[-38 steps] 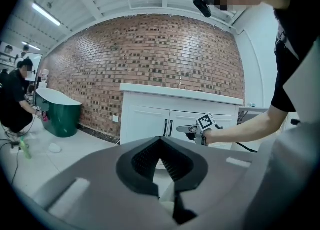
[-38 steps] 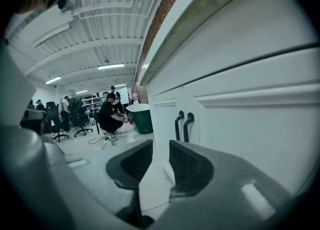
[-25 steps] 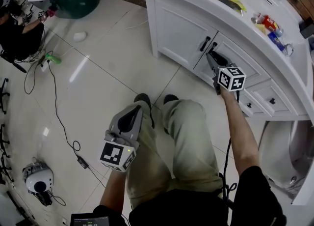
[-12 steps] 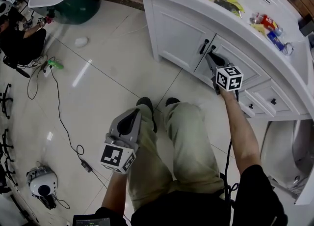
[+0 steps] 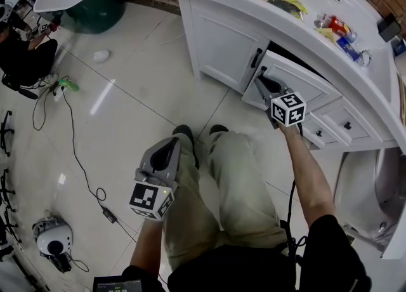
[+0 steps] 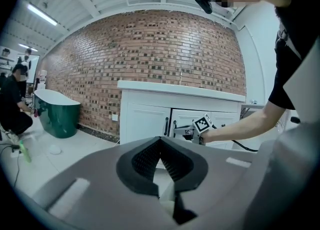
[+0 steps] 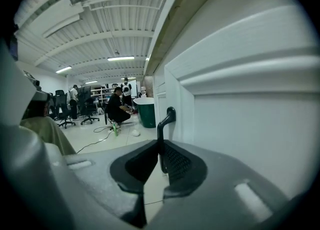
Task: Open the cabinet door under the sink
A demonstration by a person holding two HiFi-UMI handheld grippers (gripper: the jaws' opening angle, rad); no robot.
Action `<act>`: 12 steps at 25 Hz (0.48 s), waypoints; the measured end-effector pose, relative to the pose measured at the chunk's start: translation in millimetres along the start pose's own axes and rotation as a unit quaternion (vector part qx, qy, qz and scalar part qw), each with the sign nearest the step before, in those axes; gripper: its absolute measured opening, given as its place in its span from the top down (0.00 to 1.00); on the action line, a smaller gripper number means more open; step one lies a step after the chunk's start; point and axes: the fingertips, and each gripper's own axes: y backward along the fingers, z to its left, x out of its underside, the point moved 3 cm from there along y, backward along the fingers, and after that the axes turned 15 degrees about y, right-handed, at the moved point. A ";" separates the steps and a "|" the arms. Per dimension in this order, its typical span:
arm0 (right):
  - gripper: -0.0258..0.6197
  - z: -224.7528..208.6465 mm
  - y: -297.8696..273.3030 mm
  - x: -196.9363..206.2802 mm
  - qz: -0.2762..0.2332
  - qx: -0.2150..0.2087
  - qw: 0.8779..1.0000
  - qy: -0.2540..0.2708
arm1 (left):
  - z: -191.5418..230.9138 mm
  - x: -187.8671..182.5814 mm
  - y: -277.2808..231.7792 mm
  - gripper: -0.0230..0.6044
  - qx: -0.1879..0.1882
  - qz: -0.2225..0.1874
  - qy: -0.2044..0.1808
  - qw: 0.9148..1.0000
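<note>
White cabinet door (image 5: 304,81) under the counter stands ajar. Its black handle (image 7: 163,124) is clenched in my right gripper (image 7: 160,146), whose jaws have just been closing on it. My left gripper (image 5: 172,145) hangs over my thigh, jaws together on nothing. The neighbouring door (image 5: 222,37) is shut, with drawers (image 5: 346,126) just beside. A cable (image 5: 75,141) trails across the floor tiles. The interior behind the gap is dark and its contents cannot be made out.
</note>
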 end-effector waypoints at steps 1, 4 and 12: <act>0.94 4.4 3.3 0.7 -0.003 -0.008 1.000 0.002 | -1.8 0.4 -0.2 0.94 0.001 0.002 0.000 1.000; 0.94 17.4 12.7 1.2 -0.009 -0.028 1.000 0.009 | -7.1 1.9 2.2 0.94 0.004 0.006 -0.002 1.000; 0.93 52.8 39.0 2.9 -0.023 -0.062 0.998 0.024 | -32.3 17.9 10.3 0.94 0.015 0.019 -0.021 0.999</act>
